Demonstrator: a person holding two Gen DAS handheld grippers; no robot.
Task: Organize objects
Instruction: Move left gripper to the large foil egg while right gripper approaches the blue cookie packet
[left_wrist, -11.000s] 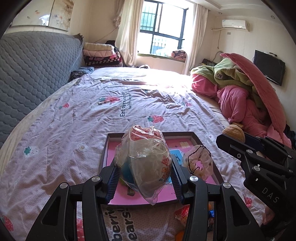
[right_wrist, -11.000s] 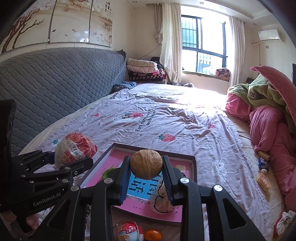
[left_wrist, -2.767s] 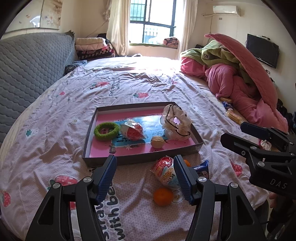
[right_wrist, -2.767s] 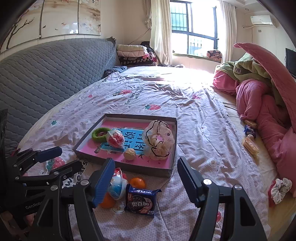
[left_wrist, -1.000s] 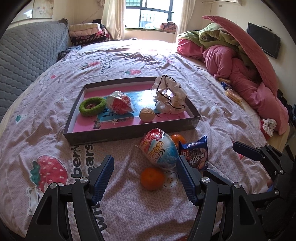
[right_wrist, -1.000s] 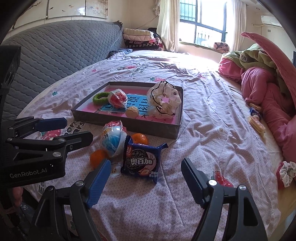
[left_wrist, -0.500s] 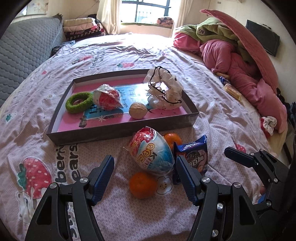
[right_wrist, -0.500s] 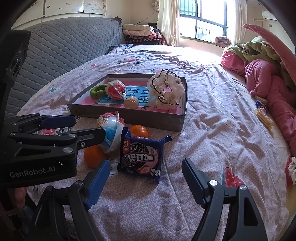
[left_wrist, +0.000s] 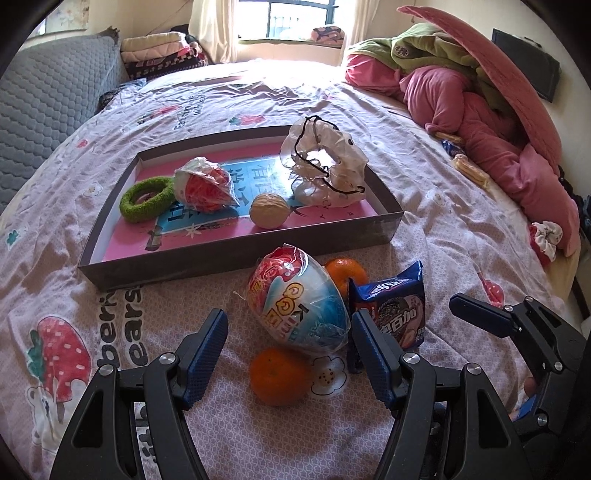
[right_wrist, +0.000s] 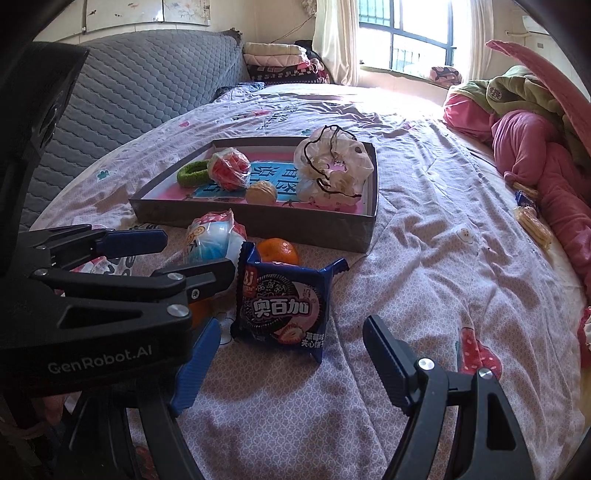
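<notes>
We are counting four things inside the shallow grey cardboard tray with the pink floor (left_wrist: 236, 264), which is lying in the middle of the left wrist frame: one fuzzy green ring (left_wrist: 147, 199), one red ball in crinkled clear wrap (left_wrist: 205, 190), one tan walnut (left_wrist: 268, 210) and one bunched clear plastic bag with a black drawstring (left_wrist: 325, 166). In front of the tray, on the lilac strawberry-print bedsheet (left_wrist: 74, 295), four loose things are lying: one big egg-shaped toy in red, white and blue wrap (left_wrist: 297, 301), two oranges, and one dark blue biscuit packet (right_wrist: 282, 304).

The far orange (left_wrist: 347, 273) is showing only half behind the egg, and the near orange (left_wrist: 279, 376) is sitting at lower centre. In the right wrist frame the left tool is covering most of the near orange, and the egg is partly hidden.

The egg's long axis is running from upper left to lower right, narrow end toward the tray. The packet is lying flat, its print upright in the right wrist frame.

We are holding the left gripper (left_wrist: 288, 350) with its fingers spread wide on either side of the egg's lower end, gripping nothing. The right gripper (right_wrist: 286, 369) is also gaping wide and empty, just below the packet.
</notes>
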